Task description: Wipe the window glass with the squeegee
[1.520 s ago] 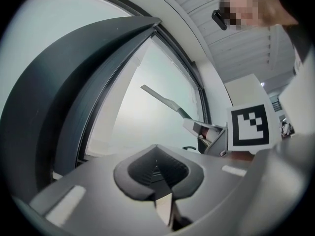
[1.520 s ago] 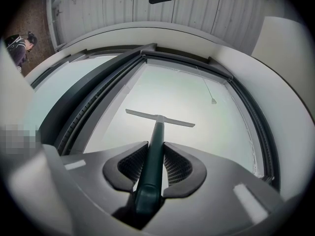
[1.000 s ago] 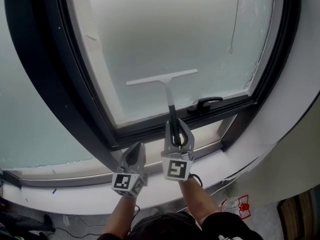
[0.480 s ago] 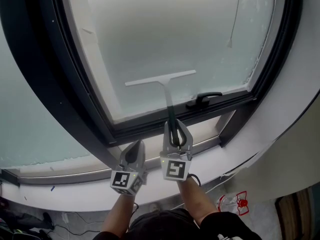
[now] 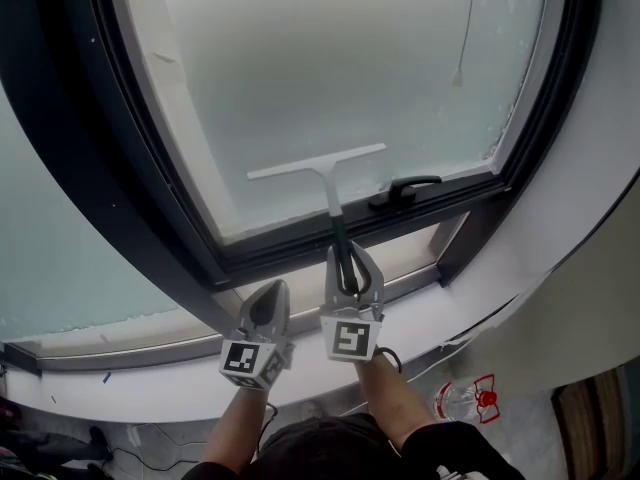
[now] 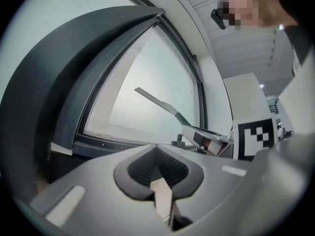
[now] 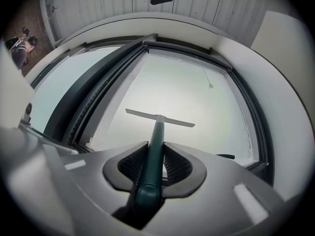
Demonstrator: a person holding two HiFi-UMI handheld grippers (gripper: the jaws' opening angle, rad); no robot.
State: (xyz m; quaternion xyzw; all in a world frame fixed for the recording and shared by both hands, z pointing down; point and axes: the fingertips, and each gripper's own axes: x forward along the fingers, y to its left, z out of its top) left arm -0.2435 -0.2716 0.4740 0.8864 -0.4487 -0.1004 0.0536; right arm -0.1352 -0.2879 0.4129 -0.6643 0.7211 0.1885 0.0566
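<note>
Glass (image 5: 330, 78), squeegee (image 5: 318, 171) in outstretched right hand-held gripper (image 5: 350, 255)

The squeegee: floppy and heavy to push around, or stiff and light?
Probably stiff: the squeegee shows a straight blade and handle though gripped at one end. Likely light: the right claw alone carries it. The smooth handle might twist when pressed on the window glass.

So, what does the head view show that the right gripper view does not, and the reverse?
Head view only: the person's forearms and, beside them, a red-capped bottle. Right gripper view only: people far off at upper left. Both: the right gripper shut on the squeegee, its blade on the glass, and the black window handle.
</note>
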